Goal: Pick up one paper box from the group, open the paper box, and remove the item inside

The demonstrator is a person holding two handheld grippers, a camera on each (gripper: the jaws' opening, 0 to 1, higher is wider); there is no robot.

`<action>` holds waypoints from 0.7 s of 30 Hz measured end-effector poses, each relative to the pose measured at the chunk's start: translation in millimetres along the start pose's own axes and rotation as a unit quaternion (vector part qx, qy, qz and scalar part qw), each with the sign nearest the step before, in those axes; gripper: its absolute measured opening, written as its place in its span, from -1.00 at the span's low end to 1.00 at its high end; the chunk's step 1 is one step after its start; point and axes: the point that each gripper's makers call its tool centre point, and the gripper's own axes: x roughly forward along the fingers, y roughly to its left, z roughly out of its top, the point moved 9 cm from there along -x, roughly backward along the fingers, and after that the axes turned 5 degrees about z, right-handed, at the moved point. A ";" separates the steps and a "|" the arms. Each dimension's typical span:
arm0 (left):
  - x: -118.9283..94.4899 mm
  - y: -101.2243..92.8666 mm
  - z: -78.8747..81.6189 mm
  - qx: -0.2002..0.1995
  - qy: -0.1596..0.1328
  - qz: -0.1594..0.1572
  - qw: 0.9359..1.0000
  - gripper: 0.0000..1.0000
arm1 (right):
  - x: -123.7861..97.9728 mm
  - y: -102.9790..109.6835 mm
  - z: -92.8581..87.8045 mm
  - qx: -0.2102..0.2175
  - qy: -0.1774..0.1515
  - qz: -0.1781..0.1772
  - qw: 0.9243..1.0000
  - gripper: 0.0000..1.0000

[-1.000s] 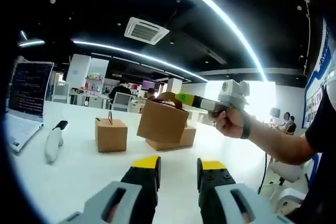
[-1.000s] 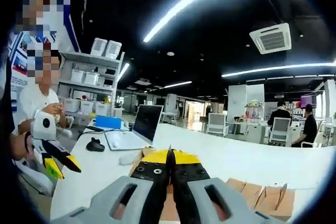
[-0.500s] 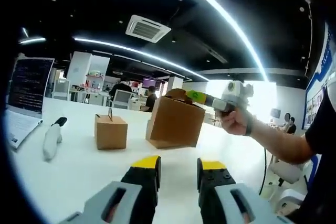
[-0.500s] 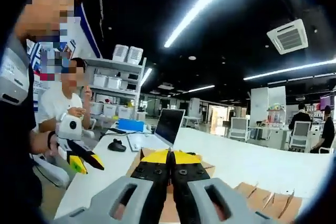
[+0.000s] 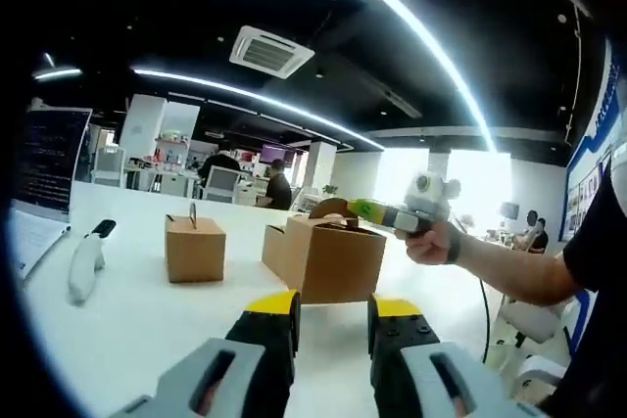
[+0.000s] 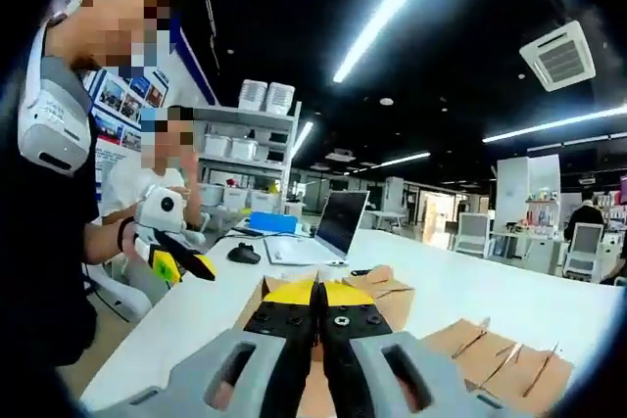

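A brown paper box (image 5: 333, 259) with an arched handle hangs low over the white table (image 5: 147, 330), just beyond my left gripper (image 5: 334, 308). That gripper is open with nothing between its yellow-tipped fingers. My right gripper (image 5: 355, 209) comes in from the right and is shut on the box's handle. In the right gripper view my right gripper (image 6: 316, 293) shows its jaws pressed together over the brown box (image 6: 384, 287). Whether the box touches the table is hidden. My left gripper (image 6: 186, 266) shows at the left, held by a hand.
A second upright box (image 5: 193, 249) stands left on the table, and more brown boxes (image 6: 505, 364) lie lower right. A white handheld device (image 5: 83, 263) and a laptop (image 5: 41, 175) sit at the left. An open laptop (image 6: 336, 230) and a mouse (image 6: 242, 254) lie further off. People stand nearby.
The right gripper has carried the box down and to the right, closer to the left gripper. The left gripper has stayed open.
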 end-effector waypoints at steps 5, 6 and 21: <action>3.0 -0.5 -0.4 0.001 0.007 -0.001 1.000 -0.41 | 0.1 2.9 -6.7 0.008 0.004 0.024 1.000 -0.95; 3.3 -0.8 -0.2 0.002 0.007 -0.001 1.000 -0.41 | 0.5 2.3 -8.2 0.007 0.008 0.027 1.000 -0.95; 12.7 -5.0 -2.8 -0.005 0.018 -0.002 1.000 -0.41 | -5.6 2.8 -28.2 0.011 0.038 0.040 0.998 -0.95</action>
